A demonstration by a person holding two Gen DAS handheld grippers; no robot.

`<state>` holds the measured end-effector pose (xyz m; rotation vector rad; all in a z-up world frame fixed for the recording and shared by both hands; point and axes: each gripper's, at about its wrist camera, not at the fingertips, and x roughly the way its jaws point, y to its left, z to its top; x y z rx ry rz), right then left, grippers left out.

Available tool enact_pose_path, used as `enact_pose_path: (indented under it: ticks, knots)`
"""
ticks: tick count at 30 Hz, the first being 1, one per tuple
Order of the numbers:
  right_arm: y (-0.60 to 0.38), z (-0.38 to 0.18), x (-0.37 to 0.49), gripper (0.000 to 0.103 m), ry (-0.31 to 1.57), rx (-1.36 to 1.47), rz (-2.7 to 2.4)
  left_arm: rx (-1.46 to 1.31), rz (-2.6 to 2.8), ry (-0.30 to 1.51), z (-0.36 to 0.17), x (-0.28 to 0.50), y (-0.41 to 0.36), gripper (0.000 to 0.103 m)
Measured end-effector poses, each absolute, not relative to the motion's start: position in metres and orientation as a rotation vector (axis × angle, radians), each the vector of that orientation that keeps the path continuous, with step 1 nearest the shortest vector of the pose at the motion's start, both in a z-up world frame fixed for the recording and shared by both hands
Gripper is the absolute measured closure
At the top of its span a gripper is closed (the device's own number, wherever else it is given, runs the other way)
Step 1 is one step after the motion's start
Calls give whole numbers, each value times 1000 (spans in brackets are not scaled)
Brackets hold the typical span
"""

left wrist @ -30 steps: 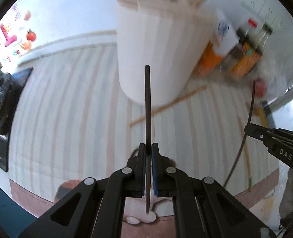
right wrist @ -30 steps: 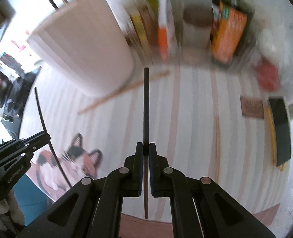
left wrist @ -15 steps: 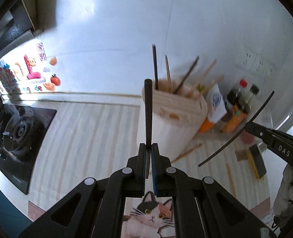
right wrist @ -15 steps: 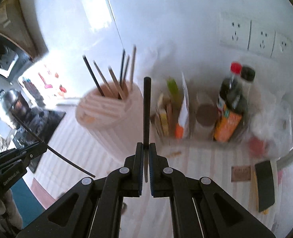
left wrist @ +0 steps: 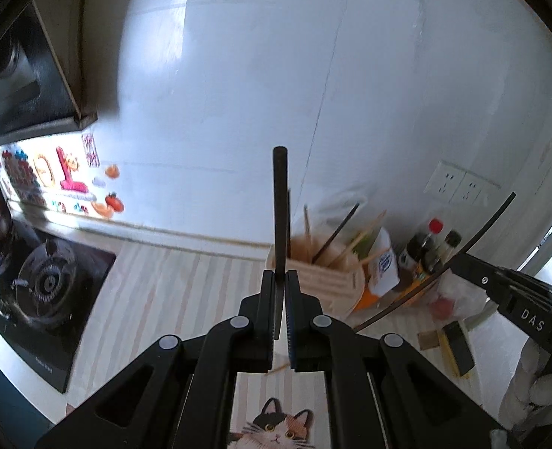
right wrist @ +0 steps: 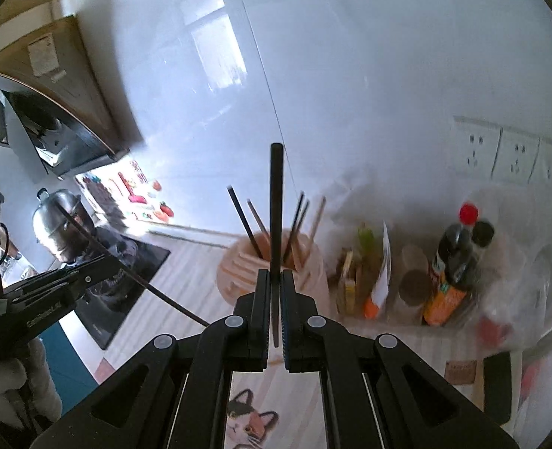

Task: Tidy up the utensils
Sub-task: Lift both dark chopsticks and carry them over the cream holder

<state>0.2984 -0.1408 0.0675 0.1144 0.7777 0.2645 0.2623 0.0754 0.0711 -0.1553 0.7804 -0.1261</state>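
Note:
My left gripper [left wrist: 280, 284] is shut on a black chopstick [left wrist: 279, 202] that stands upright between its jaws. My right gripper [right wrist: 274, 282] is shut on another black chopstick [right wrist: 276, 202], also upright. Both are raised above the counter. A pale wooden utensil holder [left wrist: 328, 273] with several chopsticks in it stands on the striped counter ahead; it also shows in the right wrist view [right wrist: 246, 265]. The right gripper's chopstick [left wrist: 463, 243] shows at the right of the left wrist view, and the left gripper's chopstick [right wrist: 134, 273] at the left of the right wrist view.
Sauce bottles [right wrist: 451, 262], packets [right wrist: 380, 269] and a plastic bag [right wrist: 511, 262] stand along the wall right of the holder. A gas stove [left wrist: 40, 288] is at the left, with a metal pot [right wrist: 57, 217]. A loose wooden chopstick [left wrist: 279, 368] and a cat mat [left wrist: 276, 426] lie on the counter.
Both grippers have lifted and tilted up, away from the counter, each still holding its chopstick. The holder now looks smaller and farther below.

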Motion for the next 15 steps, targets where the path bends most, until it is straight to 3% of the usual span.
enact_pose_path:
  ticks: [15]
  knots:
    - [-135,119,329,98,686,136,231,-145,-226,717,109,318,58,101]
